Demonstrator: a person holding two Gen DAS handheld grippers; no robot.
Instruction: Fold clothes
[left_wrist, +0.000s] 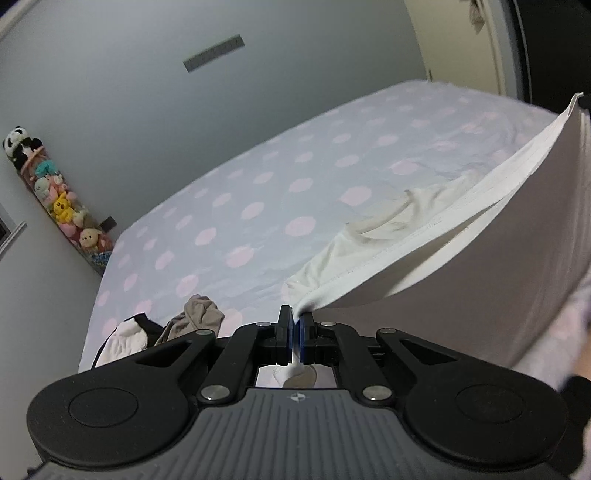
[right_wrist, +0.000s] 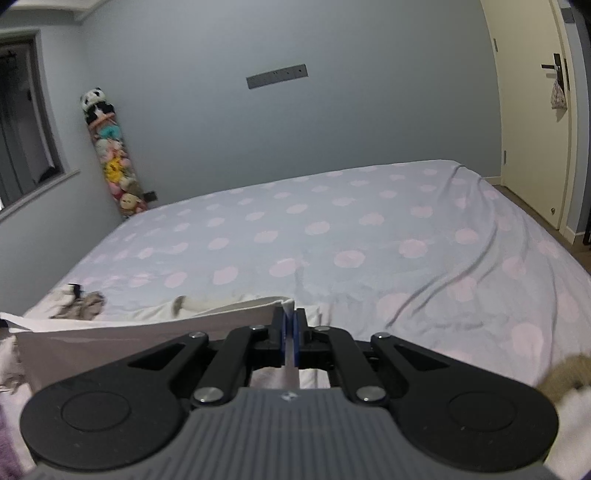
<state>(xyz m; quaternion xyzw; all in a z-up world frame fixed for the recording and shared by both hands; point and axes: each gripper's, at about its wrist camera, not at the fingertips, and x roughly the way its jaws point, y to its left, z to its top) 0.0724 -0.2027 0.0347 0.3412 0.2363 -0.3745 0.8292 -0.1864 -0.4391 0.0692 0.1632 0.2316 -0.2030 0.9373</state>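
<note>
A white garment (left_wrist: 461, 236) is stretched between my two grippers above the bed. My left gripper (left_wrist: 296, 317) is shut on one corner of its hem. From there the cloth runs up and to the right, out of the left wrist view. My right gripper (right_wrist: 289, 314) is shut on the other corner of the white garment (right_wrist: 147, 332), which runs away to the left. Its far part trails on the sheet. The cloth between the jaws hides the fingertips' inner faces.
The bed (right_wrist: 332, 229) has a pale sheet with pink dots. A small pile of beige, white and black clothes (left_wrist: 184, 325) lies at its near left; it also shows in the right wrist view (right_wrist: 81, 304). A column of plush toys (right_wrist: 110, 155) stands in the corner. A door (right_wrist: 535, 110) is at the right.
</note>
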